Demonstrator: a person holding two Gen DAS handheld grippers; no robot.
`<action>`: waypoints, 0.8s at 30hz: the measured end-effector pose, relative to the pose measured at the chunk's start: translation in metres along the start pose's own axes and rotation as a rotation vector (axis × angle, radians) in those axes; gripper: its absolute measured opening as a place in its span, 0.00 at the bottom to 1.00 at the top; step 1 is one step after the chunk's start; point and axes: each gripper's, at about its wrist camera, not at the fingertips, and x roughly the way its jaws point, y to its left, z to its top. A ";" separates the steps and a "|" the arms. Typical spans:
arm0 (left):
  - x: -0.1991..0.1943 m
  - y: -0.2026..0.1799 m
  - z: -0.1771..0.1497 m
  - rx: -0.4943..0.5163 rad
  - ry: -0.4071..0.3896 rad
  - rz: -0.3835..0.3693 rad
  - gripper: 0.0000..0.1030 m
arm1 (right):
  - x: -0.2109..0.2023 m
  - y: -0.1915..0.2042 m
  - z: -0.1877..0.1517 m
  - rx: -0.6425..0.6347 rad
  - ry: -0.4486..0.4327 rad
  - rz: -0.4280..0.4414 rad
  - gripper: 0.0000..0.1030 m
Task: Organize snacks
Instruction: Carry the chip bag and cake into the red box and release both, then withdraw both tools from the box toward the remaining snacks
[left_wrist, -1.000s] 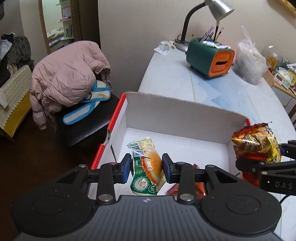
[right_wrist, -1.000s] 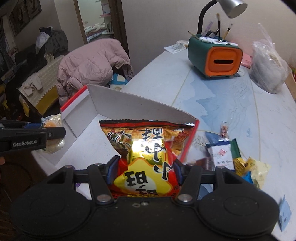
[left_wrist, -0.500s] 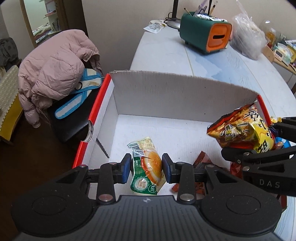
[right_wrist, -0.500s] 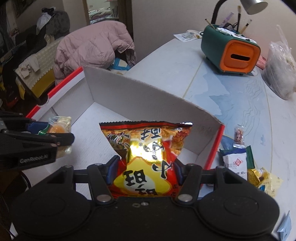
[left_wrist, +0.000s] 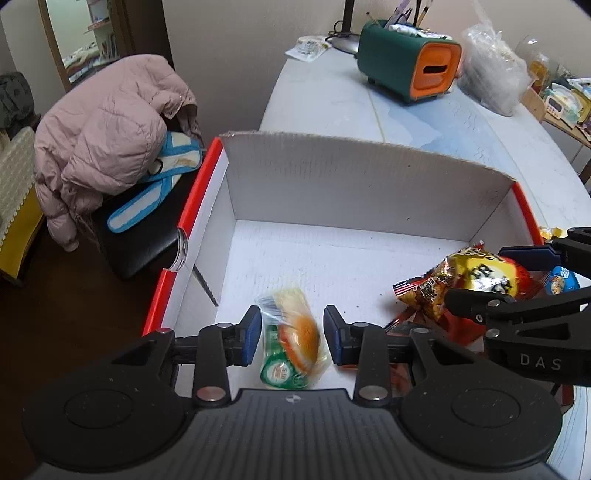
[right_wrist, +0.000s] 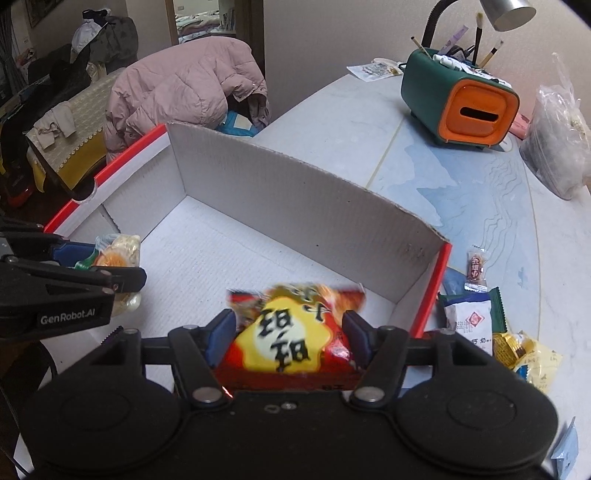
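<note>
A white cardboard box with red rims (left_wrist: 362, 188) (right_wrist: 295, 206) stands on the table. My left gripper (left_wrist: 291, 339) hangs over its near left part with its jaws apart; a green and orange snack packet (left_wrist: 291, 343) (right_wrist: 114, 258) is blurred between them, free of the pads. My right gripper (right_wrist: 288, 332) is over the box's right part, jaws parted, with a red and yellow chip bag (right_wrist: 295, 332) (left_wrist: 469, 284) blurred between them. Red packets (left_wrist: 406, 325) lie on the box floor.
Several loose snack packets (right_wrist: 476, 321) lie on the table right of the box. A green and orange holder (right_wrist: 458, 103), a lamp (right_wrist: 509, 14) and a plastic bag (right_wrist: 561, 144) stand further back. A chair with a pink jacket (left_wrist: 107, 125) is left of the box.
Both grippers have moved lower over the box and opened. The green packet and the chip bag, held firmly before, now show motion blur between the parted jaws.
</note>
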 end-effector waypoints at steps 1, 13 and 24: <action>-0.002 -0.001 -0.001 0.002 -0.007 0.002 0.36 | -0.001 0.000 0.000 0.002 -0.002 -0.001 0.62; -0.033 -0.005 -0.002 -0.015 -0.078 -0.026 0.44 | -0.031 -0.010 -0.006 0.030 -0.056 0.027 0.67; -0.076 -0.019 -0.008 -0.034 -0.165 -0.083 0.54 | -0.083 -0.024 -0.016 0.065 -0.138 0.087 0.76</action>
